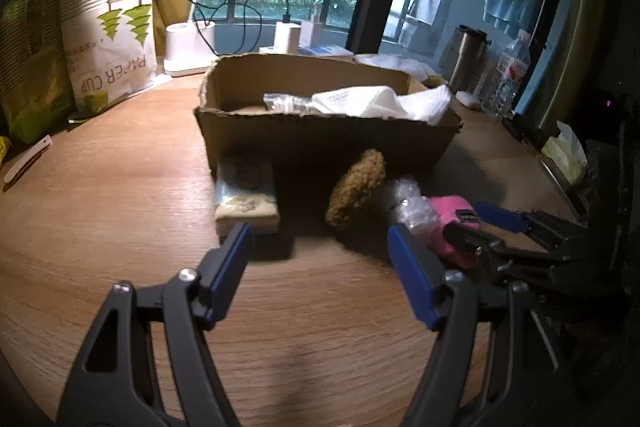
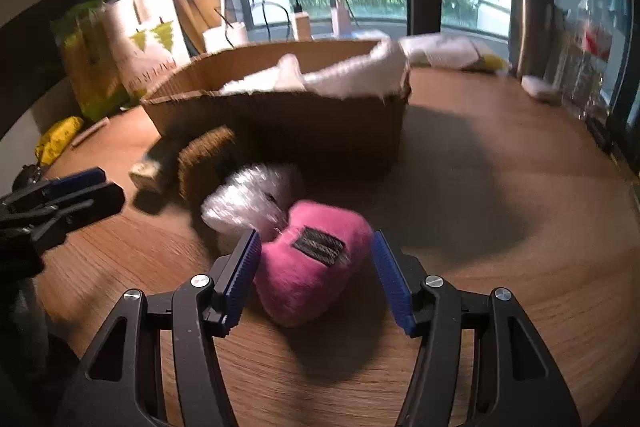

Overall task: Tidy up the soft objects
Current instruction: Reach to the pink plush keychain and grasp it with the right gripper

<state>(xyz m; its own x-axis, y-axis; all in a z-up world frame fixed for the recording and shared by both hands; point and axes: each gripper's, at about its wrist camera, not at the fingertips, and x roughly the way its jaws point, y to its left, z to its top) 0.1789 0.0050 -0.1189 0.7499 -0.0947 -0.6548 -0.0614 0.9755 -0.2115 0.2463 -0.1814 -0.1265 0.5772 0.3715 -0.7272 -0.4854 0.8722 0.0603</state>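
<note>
A pink plush toy (image 2: 312, 263) lies on the wooden table (image 2: 500, 227), between the blue pads of my right gripper (image 2: 315, 235), which straddles it with no clear squeeze. Just behind the toy are a crumpled clear plastic bag (image 2: 248, 199) and a brown woven pad (image 2: 200, 163) leaning against the cardboard box (image 2: 288, 123). My left gripper (image 1: 318, 229) stands open over bare table, with nothing between its fingers. Ahead of it are a tissue pack (image 1: 246, 201), the brown pad (image 1: 356, 193), the bag (image 1: 412, 203) and the pink toy (image 1: 450, 211). White soft items (image 1: 380, 103) fill the box (image 1: 320, 143).
Packs of paper cups (image 1: 112, 27) and a green bag stand at the back left, with a lamp base (image 1: 188, 47) and cables behind the box. A steel flask (image 1: 466, 57), a water bottle (image 1: 508, 75) and a tissue box (image 1: 564, 151) line the right edge.
</note>
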